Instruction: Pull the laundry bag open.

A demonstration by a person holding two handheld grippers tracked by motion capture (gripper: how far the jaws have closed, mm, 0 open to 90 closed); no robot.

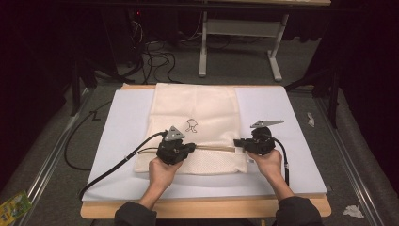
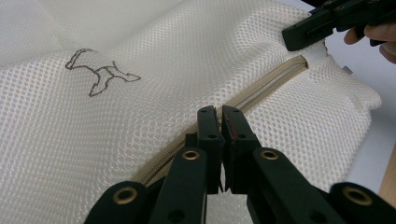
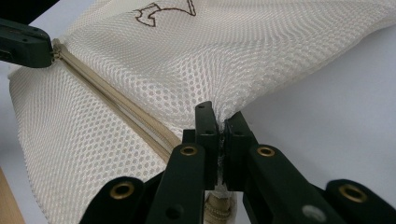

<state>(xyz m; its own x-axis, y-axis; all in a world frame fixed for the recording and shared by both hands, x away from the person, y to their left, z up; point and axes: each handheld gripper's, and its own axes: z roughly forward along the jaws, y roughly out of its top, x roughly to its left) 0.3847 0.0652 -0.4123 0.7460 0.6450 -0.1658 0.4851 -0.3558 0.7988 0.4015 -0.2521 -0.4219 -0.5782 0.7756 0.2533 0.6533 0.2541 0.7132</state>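
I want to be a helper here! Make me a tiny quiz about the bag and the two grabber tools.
1. True or false: the mesh bag lies on a white mat.
2. What does the right gripper pinch?
A. a cable
B. the bag's corner at the zipper's end
C. the mat
3. Fill in: the left gripper is shut at the beige ____.

Key
1. True.
2. B; the other end of the zipper is at the left gripper.
3. Zipper; whether it grips the slider cannot be told.
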